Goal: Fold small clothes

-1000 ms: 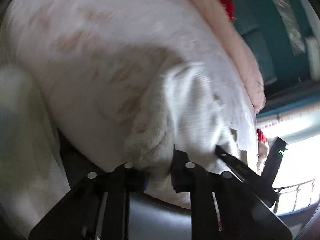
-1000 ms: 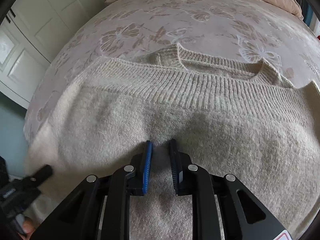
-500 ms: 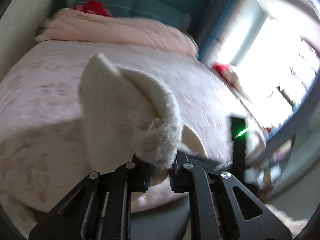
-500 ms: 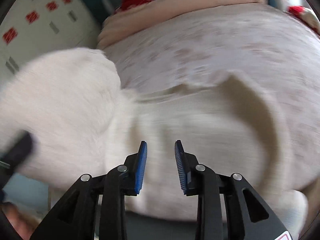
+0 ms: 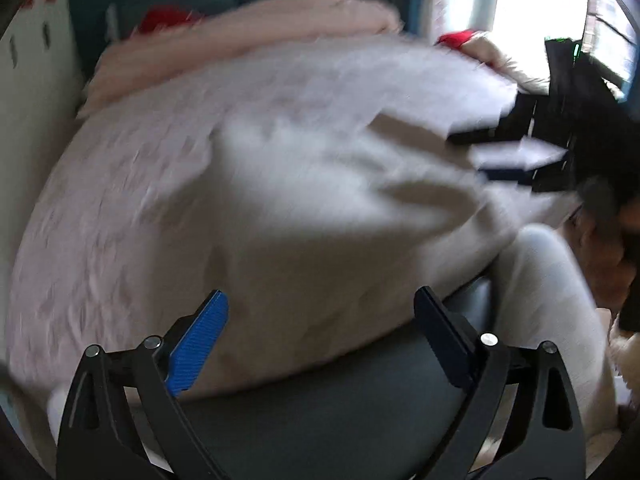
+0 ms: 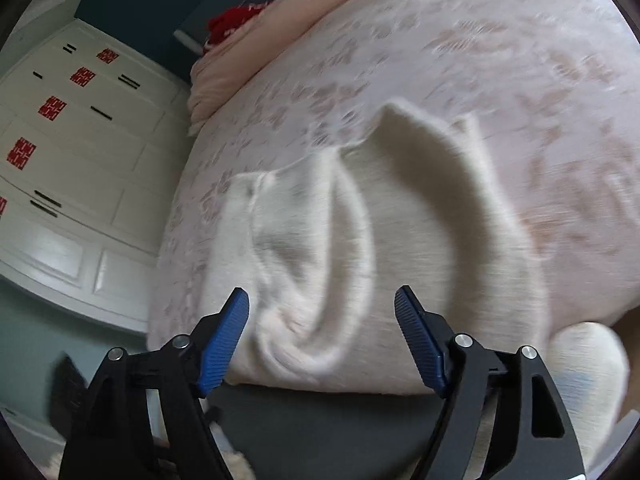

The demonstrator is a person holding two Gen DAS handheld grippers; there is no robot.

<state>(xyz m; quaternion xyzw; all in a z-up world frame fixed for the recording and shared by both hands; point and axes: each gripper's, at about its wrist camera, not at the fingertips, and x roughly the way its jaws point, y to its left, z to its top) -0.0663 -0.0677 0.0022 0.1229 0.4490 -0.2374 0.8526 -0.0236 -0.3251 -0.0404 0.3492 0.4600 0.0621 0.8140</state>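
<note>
Both hand-held grippers [image 5: 320, 336] [image 6: 322, 336] released the sweater [image 6: 360, 240].

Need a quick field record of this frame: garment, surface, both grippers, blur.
garment: cream knit sweater, lying bunched and partly folded on the bed
surface: bedspread with a pale floral print, pink blanket at its far end
left gripper: open, nothing between the fingers
right gripper: open, nothing between the fingers, poised over the sweater's near edge
background: white cabinets with red stickers
image quality: motion blur in both views, knit detail unreadable
</note>
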